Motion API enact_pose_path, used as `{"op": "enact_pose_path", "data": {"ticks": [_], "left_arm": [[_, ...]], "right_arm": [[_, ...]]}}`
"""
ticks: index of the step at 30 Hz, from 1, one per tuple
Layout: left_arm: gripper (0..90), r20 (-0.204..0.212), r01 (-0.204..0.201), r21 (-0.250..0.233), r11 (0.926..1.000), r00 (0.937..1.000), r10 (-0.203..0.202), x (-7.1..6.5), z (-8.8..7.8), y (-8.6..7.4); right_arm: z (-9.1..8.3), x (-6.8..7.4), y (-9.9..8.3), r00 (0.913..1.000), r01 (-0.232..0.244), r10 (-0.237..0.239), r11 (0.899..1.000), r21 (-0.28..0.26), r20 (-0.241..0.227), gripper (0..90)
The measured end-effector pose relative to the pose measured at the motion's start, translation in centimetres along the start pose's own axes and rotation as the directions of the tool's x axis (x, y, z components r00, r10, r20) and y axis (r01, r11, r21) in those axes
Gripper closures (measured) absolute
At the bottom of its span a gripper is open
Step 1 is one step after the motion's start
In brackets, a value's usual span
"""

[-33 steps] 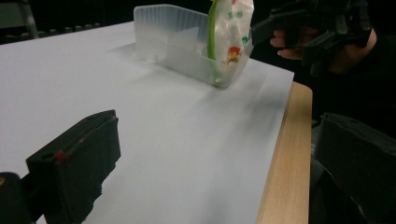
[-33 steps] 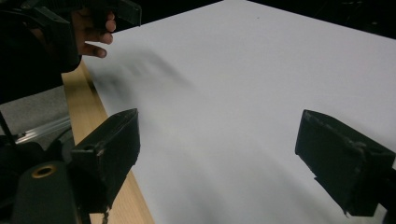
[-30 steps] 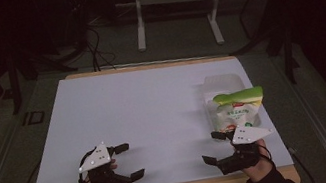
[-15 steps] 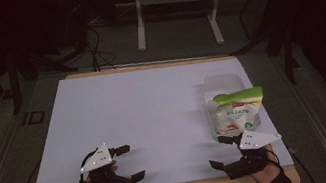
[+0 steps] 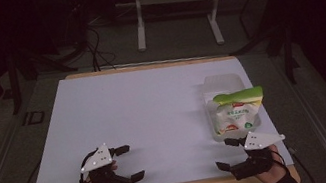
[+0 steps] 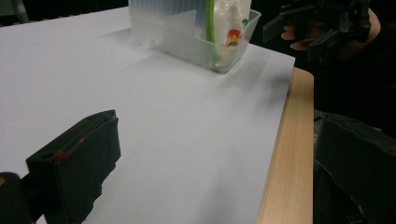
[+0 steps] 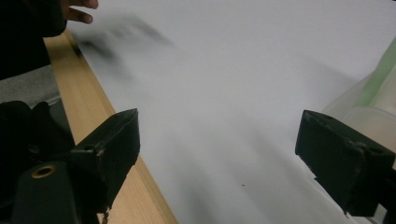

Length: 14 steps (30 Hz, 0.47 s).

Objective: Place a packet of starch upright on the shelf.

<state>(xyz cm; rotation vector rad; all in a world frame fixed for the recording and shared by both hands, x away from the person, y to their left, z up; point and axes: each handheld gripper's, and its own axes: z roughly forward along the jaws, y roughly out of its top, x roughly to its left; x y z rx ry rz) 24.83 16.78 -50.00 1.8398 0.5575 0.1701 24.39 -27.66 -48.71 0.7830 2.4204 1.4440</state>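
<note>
From above, the left gripper (image 5: 127,165) rested at the near left of the white sheet (image 5: 144,110), its jaws spread wide and grasping nothing. To its right lay a broad bare stretch of sheet, then the clear plastic tub (image 5: 223,83) near the right edge, with a green-topped pouch (image 5: 237,109) standing in it. Just in front of the tub the right gripper (image 5: 228,153) hovered at the near edge, jaws likewise apart and empty, short of the tub.

The left gripper view looked across the sheet and showed what the overhead could not: the tub's ribbed translucent wall (image 6: 187,37), the pouch (image 6: 229,23) leaning upright against its near corner, and the wooden table edge (image 6: 289,154). The right gripper view, partly blurred, showed the tub's rim (image 7: 369,100) just beside its right-hand jaw, not touching, and the wooden edge (image 7: 84,93) under its other jaw.
</note>
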Motion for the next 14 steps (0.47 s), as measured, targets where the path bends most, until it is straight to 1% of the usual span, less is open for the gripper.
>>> {"op": "enact_pose_path", "data": {"ticks": [7,9,13,14], "left_arm": [[0.9,-0.001,-0.003,0.004,1.0000,1.0000,0.003,-0.01,0.09,-0.11],[1.0,-0.002,-0.002,0.007,1.0000,1.0000,0.002,0.02,0.12,-0.22],[1.0,-0.003,-0.004,0.006,1.0000,1.0000,0.004,-0.04,0.09,-0.20],[1.0,-0.003,-0.007,0.006,1.0000,1.0000,0.007,-0.06,0.09,-0.18]], "right_arm": [[-0.10,-0.22,-0.04,0.9998,0.011,-0.011,1.000,-0.017,0.020,14.1],[-0.06,-0.19,-0.06,0.9998,0.016,-0.016,1.000,-0.026,0.015,14.8],[0.03,-0.14,-0.09,0.9998,0.018,-0.018,1.000,-0.019,0.011,15.9],[0.03,-0.14,-0.04,0.9996,0.026,-0.026,0.999,-0.020,0.010,18.6]]}}
